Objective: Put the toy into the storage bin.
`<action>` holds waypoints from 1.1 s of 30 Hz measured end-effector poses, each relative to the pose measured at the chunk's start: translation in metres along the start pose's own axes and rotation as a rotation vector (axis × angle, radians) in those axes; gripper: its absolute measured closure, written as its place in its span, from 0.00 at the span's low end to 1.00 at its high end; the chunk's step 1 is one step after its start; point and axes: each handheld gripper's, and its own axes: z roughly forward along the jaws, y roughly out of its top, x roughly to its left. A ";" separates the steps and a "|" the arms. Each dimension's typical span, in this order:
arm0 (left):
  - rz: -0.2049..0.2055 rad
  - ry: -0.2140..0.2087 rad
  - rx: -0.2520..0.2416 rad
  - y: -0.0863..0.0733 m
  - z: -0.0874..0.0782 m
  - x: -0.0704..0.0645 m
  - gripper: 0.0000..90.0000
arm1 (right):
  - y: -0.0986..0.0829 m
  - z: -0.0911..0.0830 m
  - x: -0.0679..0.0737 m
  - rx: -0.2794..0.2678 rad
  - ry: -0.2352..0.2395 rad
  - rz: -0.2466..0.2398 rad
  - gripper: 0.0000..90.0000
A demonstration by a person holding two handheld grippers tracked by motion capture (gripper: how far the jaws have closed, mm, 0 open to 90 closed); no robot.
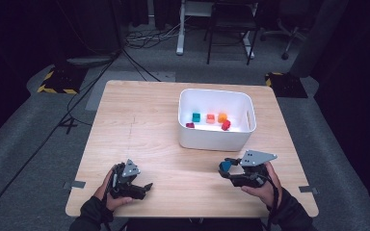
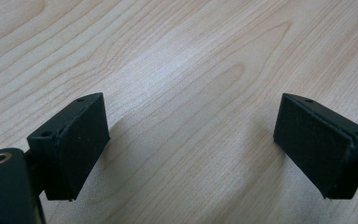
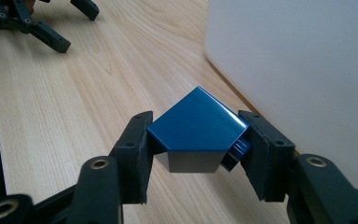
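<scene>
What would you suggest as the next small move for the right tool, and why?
Probably lift the right tool and carry it over the rim of the white bin. Its jaws are shut on the blue block, which sits just beside the bin wall, and other small blocks already lie inside.

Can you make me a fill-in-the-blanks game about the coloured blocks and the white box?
1. The right tongs are shut on a shiny plastic block whose colour is ____.
2. The left tongs are ____, with nothing but the light wooden table between their jaws.
3. The small coloured blocks lie inside the white plastic ____.
4. That white container has ____ blocks in it.

Missing words: blue; open; box; five
</scene>
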 end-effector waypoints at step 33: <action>-0.004 0.002 0.001 0.000 0.000 0.000 0.11 | 0.059 -0.062 -0.028 -0.106 -0.154 0.025 0.54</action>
